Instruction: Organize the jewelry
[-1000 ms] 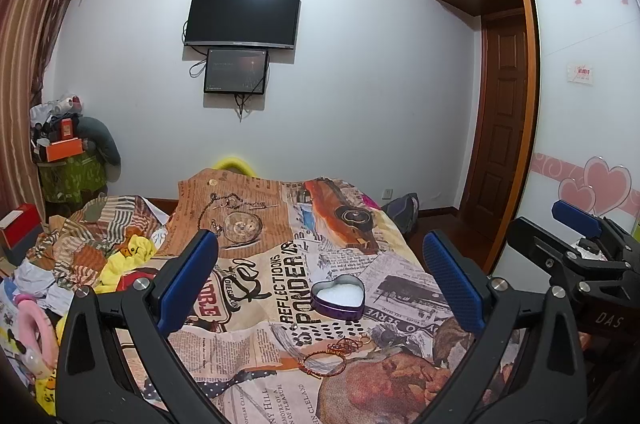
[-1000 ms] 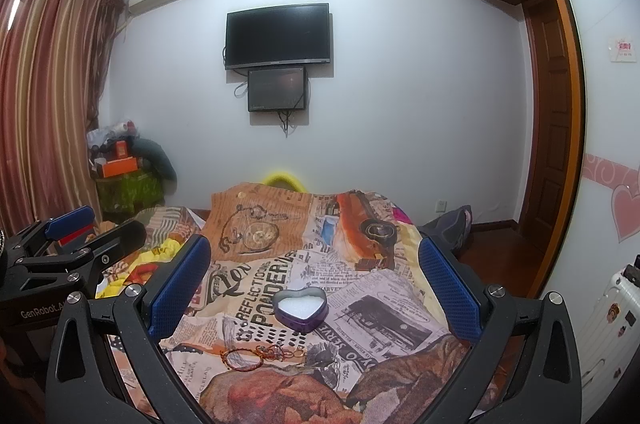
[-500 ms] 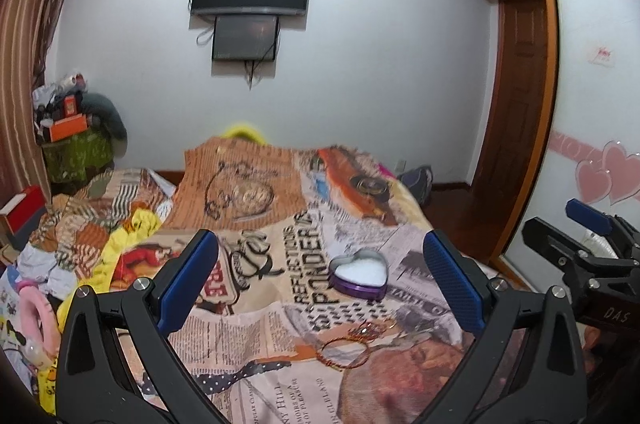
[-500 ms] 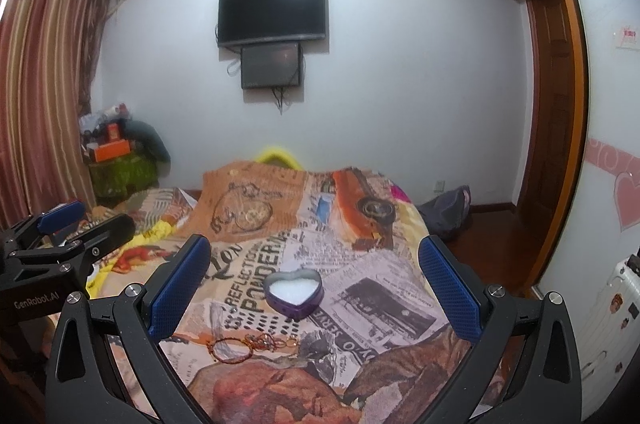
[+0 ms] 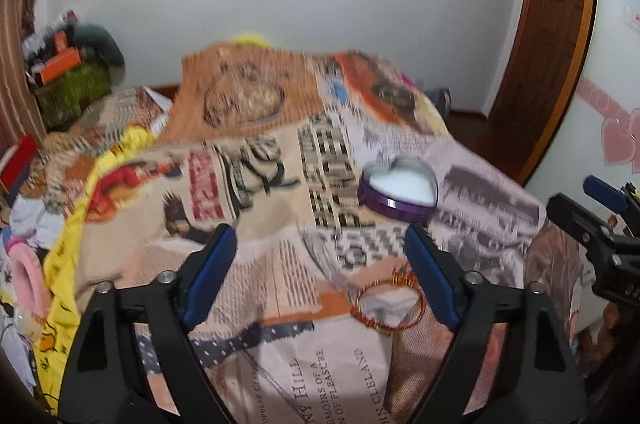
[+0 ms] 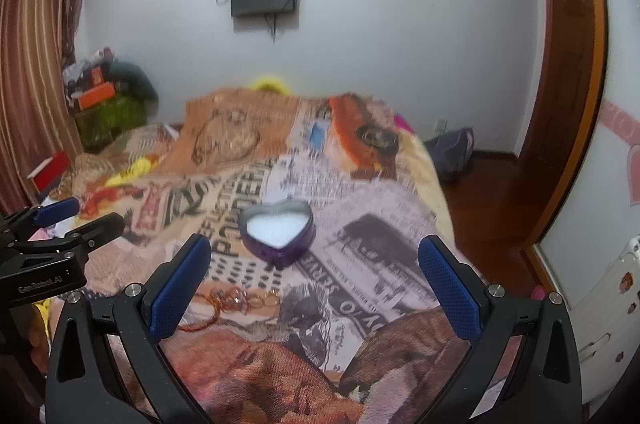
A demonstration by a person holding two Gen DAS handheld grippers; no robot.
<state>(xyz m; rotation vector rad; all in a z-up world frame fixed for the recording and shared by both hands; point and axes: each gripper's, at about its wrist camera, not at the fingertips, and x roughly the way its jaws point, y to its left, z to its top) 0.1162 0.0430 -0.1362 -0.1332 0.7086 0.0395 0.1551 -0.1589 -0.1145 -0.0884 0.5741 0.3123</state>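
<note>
A purple heart-shaped tin (image 5: 400,188) with a white lining lies open on the newspaper-print bedspread (image 5: 256,288); it also shows in the right wrist view (image 6: 278,230). Copper-coloured wire bangle and small rings (image 5: 386,302) lie nearer than the tin, by my left gripper's right finger; they show in the right wrist view (image 6: 236,302) too. My left gripper (image 5: 320,264) is open and empty above the bed, left of the bangle. My right gripper (image 6: 316,272) is open and empty, with the tin between its fingers farther ahead.
Clothes and a pink slipper (image 5: 28,280) pile at the bed's left side. A cluttered green stand (image 6: 108,112) sits by the curtain. A wooden door (image 5: 548,36) and a white wardrobe (image 6: 624,144) are at the right. A bag (image 6: 456,148) lies on the floor.
Both grippers have moved forward and down toward the bed. The tin and the bangle now look larger and closer. Both grippers stay open.
</note>
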